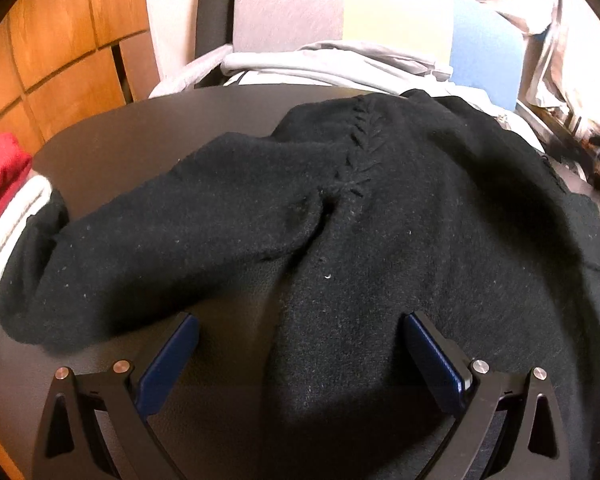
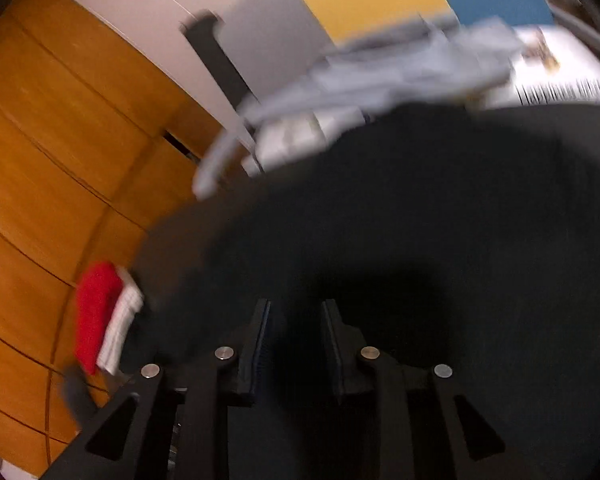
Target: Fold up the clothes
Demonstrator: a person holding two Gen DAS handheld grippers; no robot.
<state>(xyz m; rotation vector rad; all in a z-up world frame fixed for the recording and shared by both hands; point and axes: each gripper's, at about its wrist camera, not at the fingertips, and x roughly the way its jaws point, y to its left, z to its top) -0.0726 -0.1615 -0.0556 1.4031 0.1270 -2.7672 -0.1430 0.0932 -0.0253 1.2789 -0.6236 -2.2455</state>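
A black knit sweater (image 1: pixel 380 208) lies spread over a dark round table (image 1: pixel 140 128), with one sleeve (image 1: pixel 140 248) stretched toward the left edge. My left gripper (image 1: pixel 302 318) hovers open and wide above the sweater's near edge, with nothing pinched between its blue pads (image 1: pixel 168 364). The right wrist view is blurred. There the right gripper (image 2: pixel 297 303) stands over the same black sweater (image 2: pixel 420 200) with a narrow gap between its jaws. I see no cloth caught in that gap.
A folded red cloth (image 1: pixel 0 168) and a white one (image 1: pixel 16 216) are stacked at the table's left edge, the red cloth (image 2: pixel 96 312) showing in the right wrist view too. Grey garments (image 1: pixel 320 60) lie beyond the far edge on a chair. Wooden cabinets (image 1: pixel 60 40) stand to the left.
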